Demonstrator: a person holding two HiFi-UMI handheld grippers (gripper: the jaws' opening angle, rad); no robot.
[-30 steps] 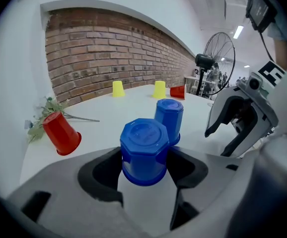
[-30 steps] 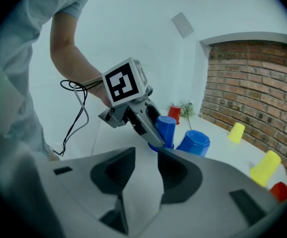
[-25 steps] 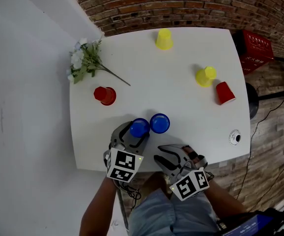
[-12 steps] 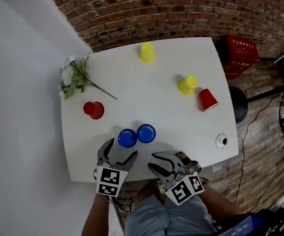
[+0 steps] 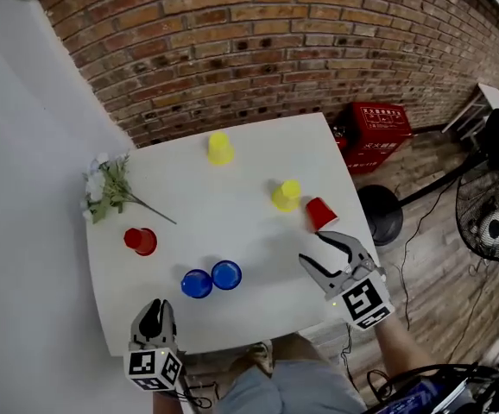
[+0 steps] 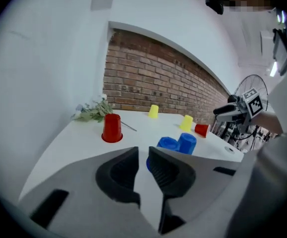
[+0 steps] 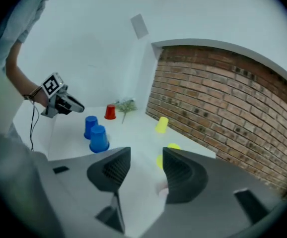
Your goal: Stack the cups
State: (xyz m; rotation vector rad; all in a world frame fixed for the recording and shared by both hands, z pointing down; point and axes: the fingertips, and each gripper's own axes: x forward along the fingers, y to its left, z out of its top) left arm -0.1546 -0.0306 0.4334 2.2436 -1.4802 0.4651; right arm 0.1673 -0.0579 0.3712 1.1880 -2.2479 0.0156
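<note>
Two blue cups (image 5: 196, 284) (image 5: 226, 275) stand upside down, side by side, near the white table's (image 5: 241, 317) front. A red cup (image 5: 141, 241) stands inverted at the left, and a yellow cup (image 5: 219, 148) at the back. Another yellow cup (image 5: 286, 195) and a red cup (image 5: 321, 213) lie tipped at the right. My left gripper (image 5: 156, 317) hovers at the front-left edge, its jaws closing to a narrow gap with nothing between them (image 6: 142, 155). My right gripper (image 5: 316, 250) is just in front of the tipped red cup, its jaws opening and empty (image 7: 146, 157).
A sprig of white flowers (image 5: 107, 188) lies at the table's back left. A brick wall (image 5: 258, 33) runs behind. On the floor to the right are a red crate (image 5: 378, 136), a black round base (image 5: 379, 216) and a fan (image 5: 495, 222).
Both grippers drew back from the blue cups. The left one moved to the front-left edge and its jaws narrowed. The right one swung right toward the tipped red cup.
</note>
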